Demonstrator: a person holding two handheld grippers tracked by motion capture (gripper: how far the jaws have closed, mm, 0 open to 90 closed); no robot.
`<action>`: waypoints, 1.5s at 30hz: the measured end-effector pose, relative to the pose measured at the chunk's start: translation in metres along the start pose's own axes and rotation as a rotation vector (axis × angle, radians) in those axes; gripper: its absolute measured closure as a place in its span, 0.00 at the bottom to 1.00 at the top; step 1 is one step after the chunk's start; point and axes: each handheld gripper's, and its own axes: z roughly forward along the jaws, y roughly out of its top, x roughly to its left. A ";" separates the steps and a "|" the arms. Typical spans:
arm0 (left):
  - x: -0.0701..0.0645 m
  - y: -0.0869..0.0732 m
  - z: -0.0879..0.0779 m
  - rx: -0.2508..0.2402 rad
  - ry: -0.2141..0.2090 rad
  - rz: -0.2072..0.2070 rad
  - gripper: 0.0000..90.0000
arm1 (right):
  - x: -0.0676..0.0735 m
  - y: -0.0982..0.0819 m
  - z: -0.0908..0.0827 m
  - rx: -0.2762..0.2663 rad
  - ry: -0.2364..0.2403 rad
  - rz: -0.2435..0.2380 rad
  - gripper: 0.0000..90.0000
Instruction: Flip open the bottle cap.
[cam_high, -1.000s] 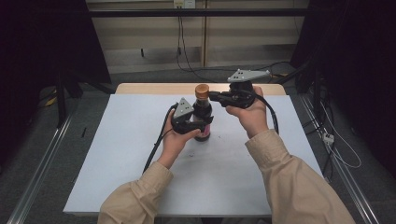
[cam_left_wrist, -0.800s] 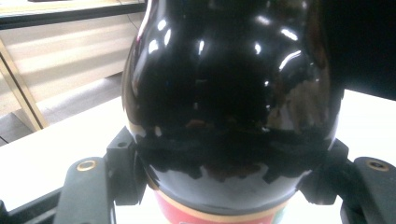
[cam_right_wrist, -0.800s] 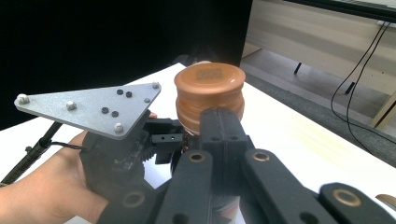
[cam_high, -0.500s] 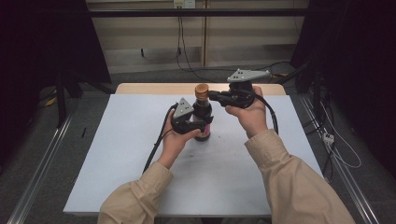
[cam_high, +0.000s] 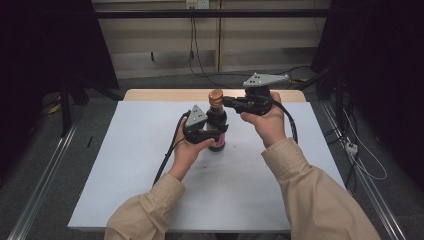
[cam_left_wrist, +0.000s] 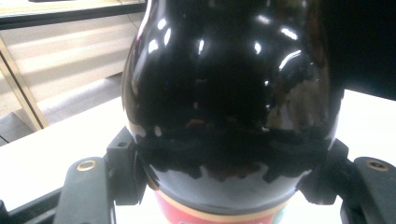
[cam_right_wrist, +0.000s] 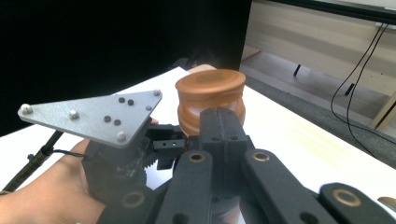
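Note:
A dark glossy bottle (cam_high: 217, 120) with a brown cap (cam_high: 216, 96) and a red label stands upright on the white table (cam_high: 125, 165). My left gripper (cam_high: 210, 134) is shut on the bottle's body, held from the left side. In the left gripper view the bottle (cam_left_wrist: 229, 84) fills the space between both jaws, and the left gripper (cam_left_wrist: 224, 172) clamps its lower half. My right gripper (cam_high: 226, 102) points left at cap height. Its jaws are pressed together, nothing between them, and the right gripper (cam_right_wrist: 223, 122) has its tips just in front of the brown cap (cam_right_wrist: 211, 91).
The table's far wooden edge (cam_high: 165, 94) lies behind the bottle. Cables (cam_high: 362, 160) trail on the floor at the right, and metal rails (cam_high: 45, 175) run along the left side. The left gripper's grey plate (cam_right_wrist: 98, 114) sits close beside the right gripper's jaws.

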 end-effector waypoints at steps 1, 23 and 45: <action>0.000 0.000 0.000 0.000 0.000 0.000 0.35 | 0.000 0.000 0.000 0.000 0.000 -0.002 1.00; 0.000 -0.001 0.000 -0.003 -0.001 -0.004 0.34 | 0.001 0.002 0.000 -0.001 -0.004 -0.004 1.00; 0.000 -0.001 0.000 -0.005 0.002 -0.007 0.34 | 0.001 0.003 0.000 -0.007 0.000 -0.001 1.00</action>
